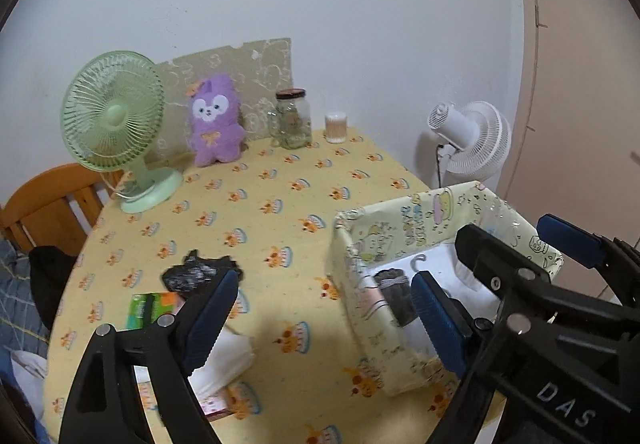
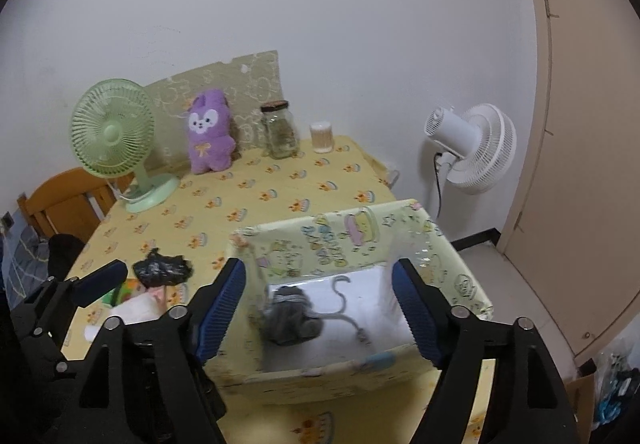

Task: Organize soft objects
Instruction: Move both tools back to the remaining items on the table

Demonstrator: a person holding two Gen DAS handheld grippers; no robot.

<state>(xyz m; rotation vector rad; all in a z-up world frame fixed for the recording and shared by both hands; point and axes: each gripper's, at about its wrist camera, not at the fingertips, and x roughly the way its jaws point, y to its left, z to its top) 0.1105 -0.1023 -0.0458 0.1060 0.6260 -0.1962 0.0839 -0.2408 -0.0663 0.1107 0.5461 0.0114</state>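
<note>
With both claws spread wide and holding nothing, I judge the step in hand to be fetching the next soft thing for the box [image 2: 460, 276], most likely the black crumpled bundle [image 1: 200, 274] lying on the tablecloth [image 1: 280, 204] left of the box. My left gripper [image 1: 324, 310] hangs above the cloth between that bundle and the box's left wall, so I would swing it left, come down with the fingers straddling the bundle, and close gently on its bulk, since it looks limp and could slip out. I would keep clear of the white tissue pack [image 1: 222, 360] and the green packet [image 1: 150, 308], which lie on the near side of the bundle, further left of the box. My right gripper [image 2: 320, 314] hovers over the box, above a grey woolly item [image 2: 290, 318] and a thin grey cord [image 2: 346, 304] already lying inside. The right camera shows the box floor plainly; the left camera sees only a strip of it past the wall, yet shows the tissue pack better. A purple plush toy [image 1: 216, 120] stands well behind the box, against the wall.
</note>
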